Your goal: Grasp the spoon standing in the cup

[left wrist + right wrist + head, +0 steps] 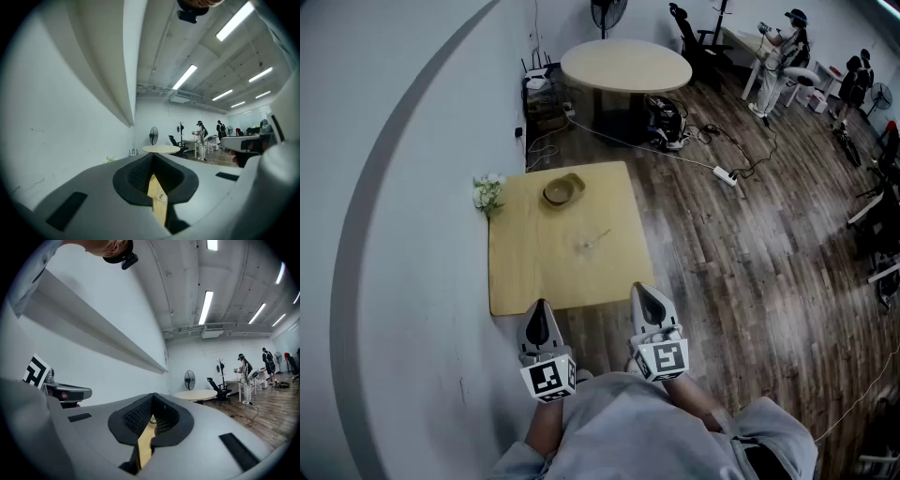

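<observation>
Hardly beginning, judging by the layout: holding the left gripper (pixel 539 309) and the right gripper (pixel 647 292) level at the near edge of the table (pixel 525 272), both pairs of jaws pressed together on nothing. Leaving the clear cup (pixel 587 245), with what looks like its spoon (pixel 601 234), untouched near the table's middle, a wooden bowl (pixel 563 190) sitting toward the table's far edge. Remaining: approaching, opening jaws, closing on the spoon.

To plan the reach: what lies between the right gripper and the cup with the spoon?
Only bare table; the head view shows nothing between the right gripper and the cup.
</observation>
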A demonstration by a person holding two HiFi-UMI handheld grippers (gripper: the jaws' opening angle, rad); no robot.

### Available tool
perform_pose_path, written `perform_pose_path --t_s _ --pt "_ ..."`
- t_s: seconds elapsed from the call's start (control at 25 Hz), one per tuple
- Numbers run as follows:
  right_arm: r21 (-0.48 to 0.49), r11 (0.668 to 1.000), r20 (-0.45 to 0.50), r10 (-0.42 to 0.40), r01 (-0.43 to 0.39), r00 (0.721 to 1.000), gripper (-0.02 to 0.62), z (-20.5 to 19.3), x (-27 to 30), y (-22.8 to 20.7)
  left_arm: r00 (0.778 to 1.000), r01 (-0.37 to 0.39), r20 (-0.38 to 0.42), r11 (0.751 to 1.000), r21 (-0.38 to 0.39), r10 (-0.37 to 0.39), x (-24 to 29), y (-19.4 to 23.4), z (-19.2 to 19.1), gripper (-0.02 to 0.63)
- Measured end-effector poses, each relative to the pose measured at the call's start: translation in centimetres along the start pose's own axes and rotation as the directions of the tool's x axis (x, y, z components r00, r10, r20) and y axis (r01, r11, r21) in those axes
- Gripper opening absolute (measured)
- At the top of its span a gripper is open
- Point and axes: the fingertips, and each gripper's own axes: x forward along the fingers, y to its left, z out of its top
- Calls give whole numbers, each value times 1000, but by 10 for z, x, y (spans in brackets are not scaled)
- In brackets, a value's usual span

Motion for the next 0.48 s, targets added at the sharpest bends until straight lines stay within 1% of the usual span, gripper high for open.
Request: perform_pose_path --t_s 0.48 --pt "-2 1000 4 2 -2 1000 -2 0 -1 -11 1000 2 -2 1000 4 -2 5 -11 -1 2"
